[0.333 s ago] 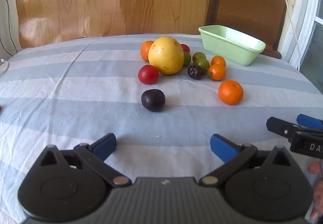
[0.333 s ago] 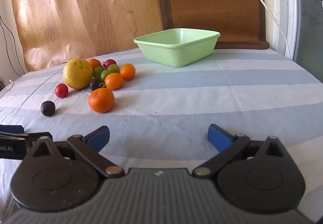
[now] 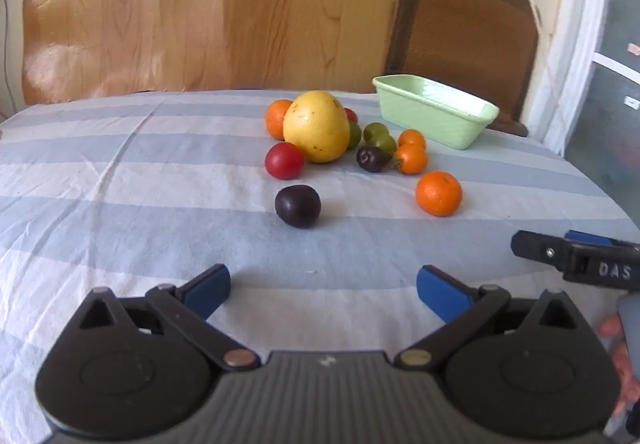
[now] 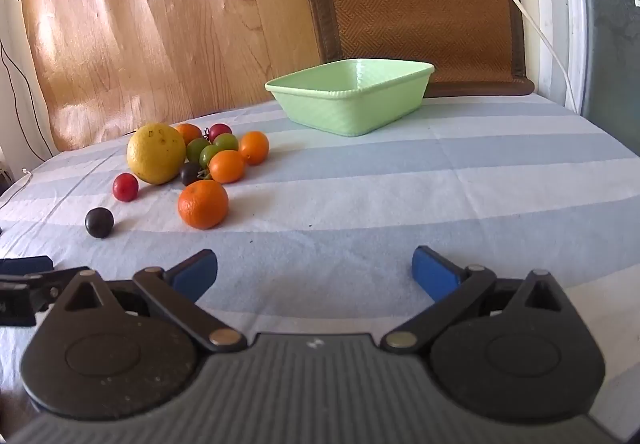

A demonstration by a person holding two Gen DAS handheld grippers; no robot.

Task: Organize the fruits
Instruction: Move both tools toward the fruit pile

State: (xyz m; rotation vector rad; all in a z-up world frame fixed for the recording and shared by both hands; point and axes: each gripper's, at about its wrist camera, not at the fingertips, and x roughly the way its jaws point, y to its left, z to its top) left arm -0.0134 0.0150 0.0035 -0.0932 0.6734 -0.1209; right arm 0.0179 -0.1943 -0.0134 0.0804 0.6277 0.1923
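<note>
Fruits cluster on the striped tablecloth [image 4: 360, 180]: a big yellow citrus [image 4: 156, 153] ringed by oranges, green and red ones, with a dark plum [image 3: 297, 205] and one orange [image 4: 203, 204] lying apart. Beyond sits an empty green basket [image 4: 352, 100]. Left gripper [image 3: 323, 286] and right gripper [image 4: 315, 271] hover spread wide, grasping nothing.

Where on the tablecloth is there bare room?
Bare: the stretch between the green dish, the lone orange and the right gripper. Also left of the dark plum. Crowded: around the yellow fruit.
</note>
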